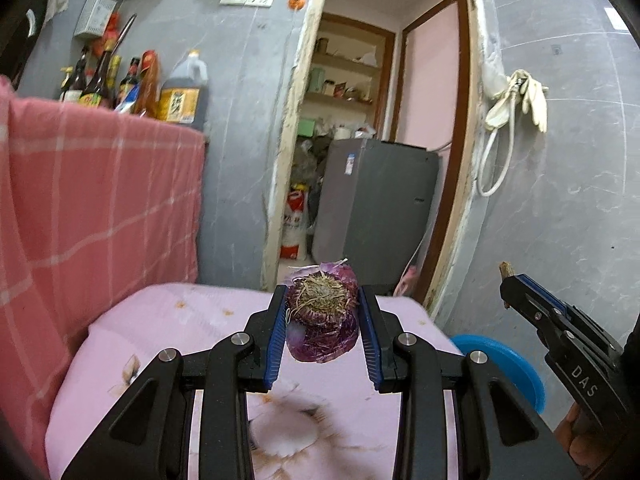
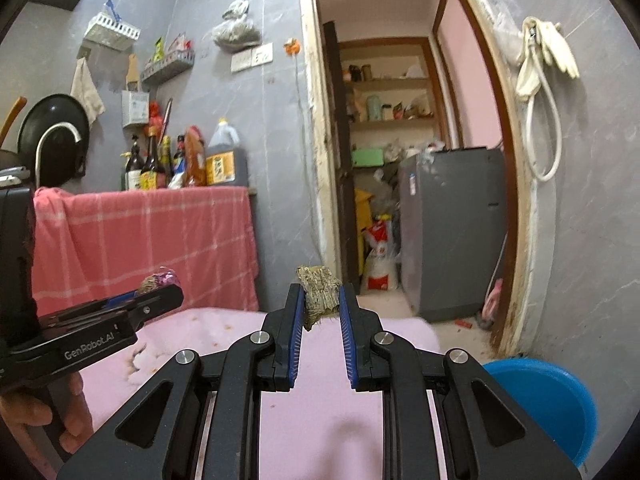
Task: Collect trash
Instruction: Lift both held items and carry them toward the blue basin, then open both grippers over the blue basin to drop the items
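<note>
My left gripper [image 1: 323, 300] is shut on a purple onion end with dry roots [image 1: 322, 312], held above the pink floral table cover [image 1: 168, 332]. My right gripper [image 2: 320, 296] is shut on a brownish dry vegetable scrap [image 2: 318, 294], also above the pink cover [image 2: 320, 420]. In the left wrist view the right gripper [image 1: 506, 280] shows at the right edge with the scrap tip [image 1: 505, 269] poking out. In the right wrist view the left gripper [image 2: 160, 290] shows at the left with the onion end [image 2: 158, 282]. A blue bin [image 2: 548, 400] stands on the floor at the lower right.
A counter draped in red checked cloth [image 2: 152, 240] holds sauce bottles [image 2: 180, 164] to the left. An open doorway ahead leads to a grey appliance [image 2: 452, 232] and shelves. The blue bin also shows in the left wrist view [image 1: 504, 364]. Gloves hang on the right wall [image 2: 540, 52].
</note>
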`<state>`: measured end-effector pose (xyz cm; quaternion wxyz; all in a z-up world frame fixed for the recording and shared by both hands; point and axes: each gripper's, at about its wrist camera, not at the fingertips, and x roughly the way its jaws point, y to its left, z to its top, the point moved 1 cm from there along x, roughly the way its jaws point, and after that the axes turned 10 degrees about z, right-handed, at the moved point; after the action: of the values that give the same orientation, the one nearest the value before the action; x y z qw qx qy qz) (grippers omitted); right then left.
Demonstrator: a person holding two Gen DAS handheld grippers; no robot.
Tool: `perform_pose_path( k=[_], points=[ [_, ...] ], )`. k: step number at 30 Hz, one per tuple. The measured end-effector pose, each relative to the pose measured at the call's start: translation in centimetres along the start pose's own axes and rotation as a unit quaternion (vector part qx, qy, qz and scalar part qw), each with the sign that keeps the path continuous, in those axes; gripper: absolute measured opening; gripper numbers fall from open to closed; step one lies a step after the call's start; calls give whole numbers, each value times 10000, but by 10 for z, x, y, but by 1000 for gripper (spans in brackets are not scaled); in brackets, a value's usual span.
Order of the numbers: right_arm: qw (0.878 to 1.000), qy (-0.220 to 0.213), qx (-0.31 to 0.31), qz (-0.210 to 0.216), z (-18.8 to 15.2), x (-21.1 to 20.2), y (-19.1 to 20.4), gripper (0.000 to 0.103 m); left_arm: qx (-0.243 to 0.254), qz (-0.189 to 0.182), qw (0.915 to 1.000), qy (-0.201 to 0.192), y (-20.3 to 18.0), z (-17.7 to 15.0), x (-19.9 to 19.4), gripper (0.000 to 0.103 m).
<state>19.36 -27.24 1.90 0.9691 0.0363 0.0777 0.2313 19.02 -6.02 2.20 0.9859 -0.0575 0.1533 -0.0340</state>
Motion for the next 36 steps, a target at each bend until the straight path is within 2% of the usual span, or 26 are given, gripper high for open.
perform_pose_path(
  k=[8, 20, 30, 36],
  points=[
    [9985, -253, -13, -483, 9, -22, -32, 16, 52, -311, 9994, -159, -43, 8, 6, 29],
    [9916, -287, 60, -1258, 2, -54, -102, 16, 355, -873, 9955, -22, -126, 2, 31, 29],
    [9837, -67, 572, -1702, -23, -71, -161, 16, 728, -1256, 9880, 520, -190, -18, 65, 29],
    [9782, 337, 925, -1830, -41, -66, -185, 16, 875, -1429, 9785, 1205, -216, -35, 95, 30]
  ],
)
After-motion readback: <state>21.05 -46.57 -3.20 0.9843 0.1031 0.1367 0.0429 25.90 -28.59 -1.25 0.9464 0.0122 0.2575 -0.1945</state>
